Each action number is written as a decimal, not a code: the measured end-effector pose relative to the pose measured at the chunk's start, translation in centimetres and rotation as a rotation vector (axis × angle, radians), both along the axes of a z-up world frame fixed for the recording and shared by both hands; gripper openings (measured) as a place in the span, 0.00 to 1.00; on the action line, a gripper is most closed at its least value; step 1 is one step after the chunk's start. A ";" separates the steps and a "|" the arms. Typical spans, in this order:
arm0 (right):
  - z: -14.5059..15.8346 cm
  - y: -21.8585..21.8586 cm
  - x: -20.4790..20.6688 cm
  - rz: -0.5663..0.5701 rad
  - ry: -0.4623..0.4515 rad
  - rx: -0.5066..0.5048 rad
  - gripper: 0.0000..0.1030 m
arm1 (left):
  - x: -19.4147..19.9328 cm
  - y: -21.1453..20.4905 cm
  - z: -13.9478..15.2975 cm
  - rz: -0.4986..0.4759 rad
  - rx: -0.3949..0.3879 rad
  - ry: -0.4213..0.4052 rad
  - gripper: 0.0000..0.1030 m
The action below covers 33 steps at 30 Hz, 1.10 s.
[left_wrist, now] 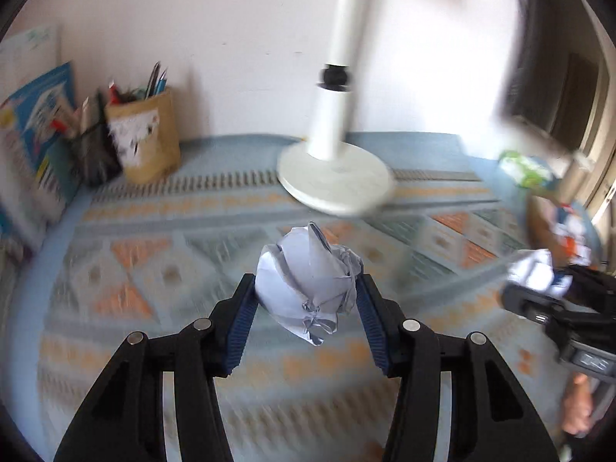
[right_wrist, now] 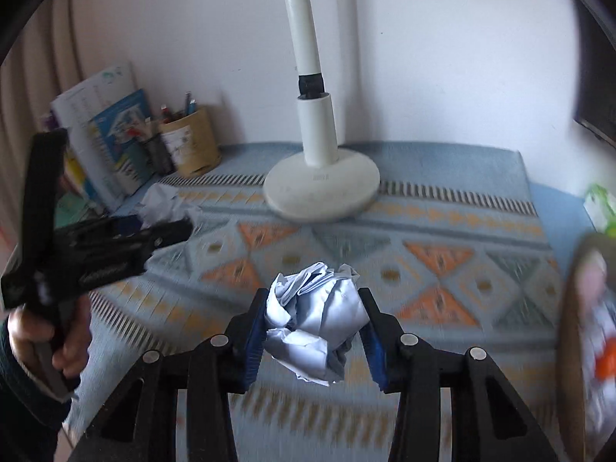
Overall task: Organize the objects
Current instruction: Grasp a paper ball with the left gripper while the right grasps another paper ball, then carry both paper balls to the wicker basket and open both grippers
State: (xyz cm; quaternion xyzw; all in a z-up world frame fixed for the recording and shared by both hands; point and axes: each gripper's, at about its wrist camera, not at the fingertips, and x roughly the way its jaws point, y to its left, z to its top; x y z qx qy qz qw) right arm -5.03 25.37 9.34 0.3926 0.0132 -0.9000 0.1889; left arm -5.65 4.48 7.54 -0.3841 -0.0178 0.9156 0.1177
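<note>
My left gripper is shut on a crumpled white paper ball and holds it above the patterned cloth. My right gripper is shut on a second crumpled white paper ball, also above the cloth. The right gripper shows at the right edge of the left wrist view with its paper. The left gripper shows at the left of the right wrist view with its paper.
A white lamp base with its pole stands at the back middle. A brown pen holder and leaning books stand at the back left. A green-and-white packet and a round framed object lie at the right.
</note>
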 end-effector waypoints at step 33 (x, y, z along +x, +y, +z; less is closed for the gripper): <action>-6.1 4.6 10.3 -0.094 -0.180 -0.105 0.57 | 9.2 3.2 -4.1 0.106 -0.011 0.050 0.54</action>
